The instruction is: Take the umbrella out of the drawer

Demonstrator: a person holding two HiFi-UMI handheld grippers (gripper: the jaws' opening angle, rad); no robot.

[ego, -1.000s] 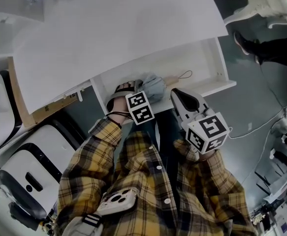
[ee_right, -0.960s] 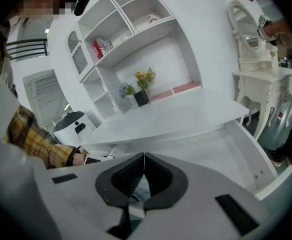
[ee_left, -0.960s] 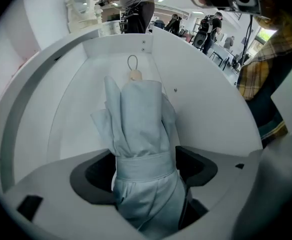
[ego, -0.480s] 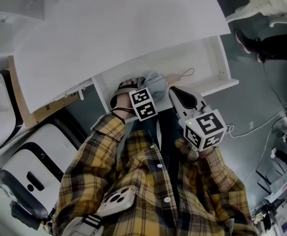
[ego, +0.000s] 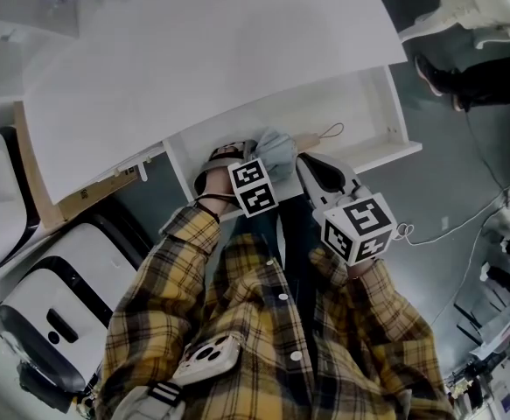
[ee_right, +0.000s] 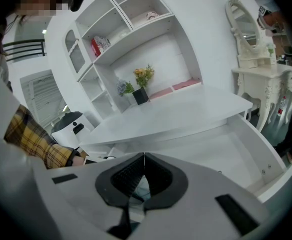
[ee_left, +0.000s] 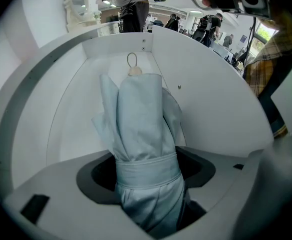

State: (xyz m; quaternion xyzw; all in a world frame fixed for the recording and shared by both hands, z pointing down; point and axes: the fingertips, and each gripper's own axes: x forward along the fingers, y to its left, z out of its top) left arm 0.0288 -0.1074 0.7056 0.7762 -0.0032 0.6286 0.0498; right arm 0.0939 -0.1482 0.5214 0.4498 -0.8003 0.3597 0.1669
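Observation:
A folded pale blue umbrella [ee_left: 143,129] lies in the open white drawer [ego: 368,116], with its wooden handle and cord loop [ee_left: 132,66] at the far end. My left gripper [ee_left: 146,181] points steeply down over it. Its jaws straddle the strapped end and are closing, and a gap still shows on each side of the fabric. In the head view the umbrella [ego: 276,150] sits between the left gripper [ego: 244,171] and the right gripper [ego: 305,163]. The right gripper [ee_right: 143,159] hovers by the drawer front with its jaw tips together and nothing held.
The white desk top [ego: 211,59] overhangs the drawer's back. White rounded appliances [ego: 53,322] and cardboard [ego: 84,198] stand at the left. A cable [ego: 464,226] runs on the grey floor at the right. A shelf unit with a potted plant [ee_right: 140,86] and a dressing table [ee_right: 258,71] stand beyond.
The right gripper has shifted slightly left, closer to the umbrella. The left gripper stays over the umbrella in the drawer.

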